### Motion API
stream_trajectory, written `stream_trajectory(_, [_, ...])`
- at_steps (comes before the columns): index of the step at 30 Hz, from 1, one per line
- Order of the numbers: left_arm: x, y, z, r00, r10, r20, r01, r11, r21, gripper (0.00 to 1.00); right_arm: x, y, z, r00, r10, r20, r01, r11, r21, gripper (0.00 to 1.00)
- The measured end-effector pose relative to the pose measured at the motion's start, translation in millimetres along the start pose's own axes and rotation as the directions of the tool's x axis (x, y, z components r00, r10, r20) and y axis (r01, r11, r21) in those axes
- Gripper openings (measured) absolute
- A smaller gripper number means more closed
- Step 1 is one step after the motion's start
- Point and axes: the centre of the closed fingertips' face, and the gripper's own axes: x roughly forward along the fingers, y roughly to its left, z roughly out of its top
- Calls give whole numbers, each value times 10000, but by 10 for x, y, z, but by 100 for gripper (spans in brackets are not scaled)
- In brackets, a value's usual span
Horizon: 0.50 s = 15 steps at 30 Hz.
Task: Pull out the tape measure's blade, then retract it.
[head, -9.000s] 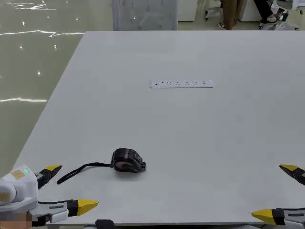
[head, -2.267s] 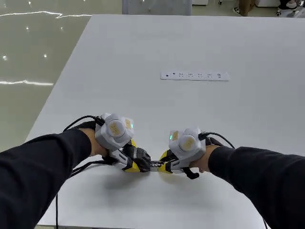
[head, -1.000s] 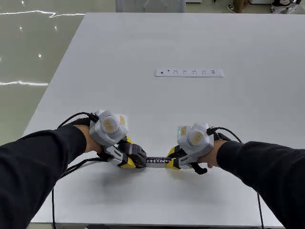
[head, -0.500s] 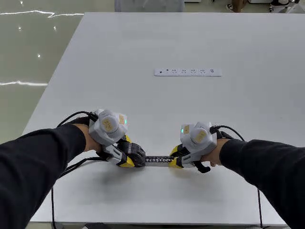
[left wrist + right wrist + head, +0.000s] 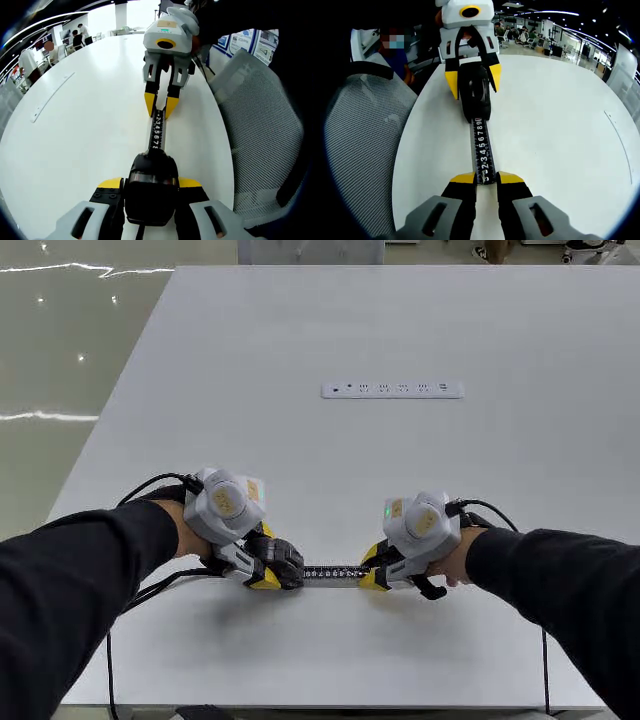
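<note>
Jaws of our left gripper (image 5: 150, 184) clench the tape measure (image 5: 475, 95); our right gripper (image 5: 485, 178) pinches the blade (image 5: 480, 145) tip, stretched straight right of it.

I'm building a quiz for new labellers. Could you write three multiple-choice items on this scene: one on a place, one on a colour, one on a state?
1. Where does the power strip lie on the table?
A. Farther off than the left gripper and right gripper
B. Between them
C. At the near edge

2. What colour are the fingertips?
A. Red
B. Yellow
C. Blue

3. How is the tape measure's blade?
A. Fully retracted
B. Partly pulled out
C. Detached

1 A: it lies up the table beyond both.
2 B: yellow tips in all views.
3 B: numbered blade spans from case to right gripper.
</note>
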Motion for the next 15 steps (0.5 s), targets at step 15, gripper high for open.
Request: stream_trajectory(15, [0,-2,-8,9999,76,-77,-76,10000,37,35,-86,-13,-100,9999,-44,-100,45,10000,48,12])
